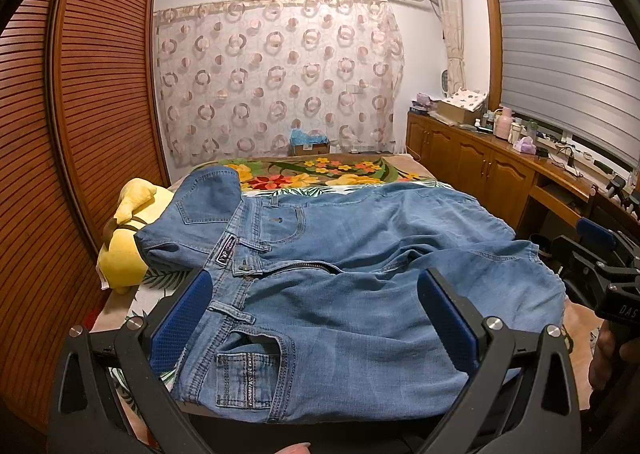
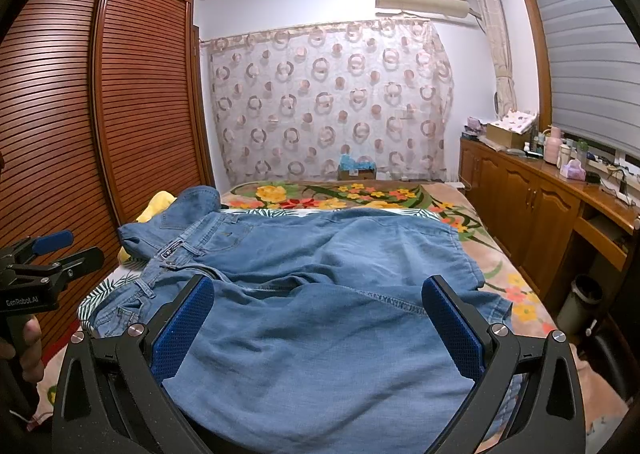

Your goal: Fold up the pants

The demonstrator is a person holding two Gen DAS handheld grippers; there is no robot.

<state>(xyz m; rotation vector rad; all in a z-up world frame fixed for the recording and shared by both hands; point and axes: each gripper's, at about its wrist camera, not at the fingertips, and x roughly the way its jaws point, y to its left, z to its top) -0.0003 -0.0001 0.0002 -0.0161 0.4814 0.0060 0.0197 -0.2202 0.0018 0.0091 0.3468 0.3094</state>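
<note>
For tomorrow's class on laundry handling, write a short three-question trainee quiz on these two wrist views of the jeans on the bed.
1. True or false: the light blue denim jeans lie spread on the floral-patterned bed cover.
2. Which soft thing lies beside the waistband, on the wardrobe side? A) a yellow plush toy B) a white towel C) a red cushion
3. Fill in: both the left gripper and the right gripper have their blue-padded fingers ____, with denim showing between them.

Key: 1 true; 2 A; 3 open
</note>
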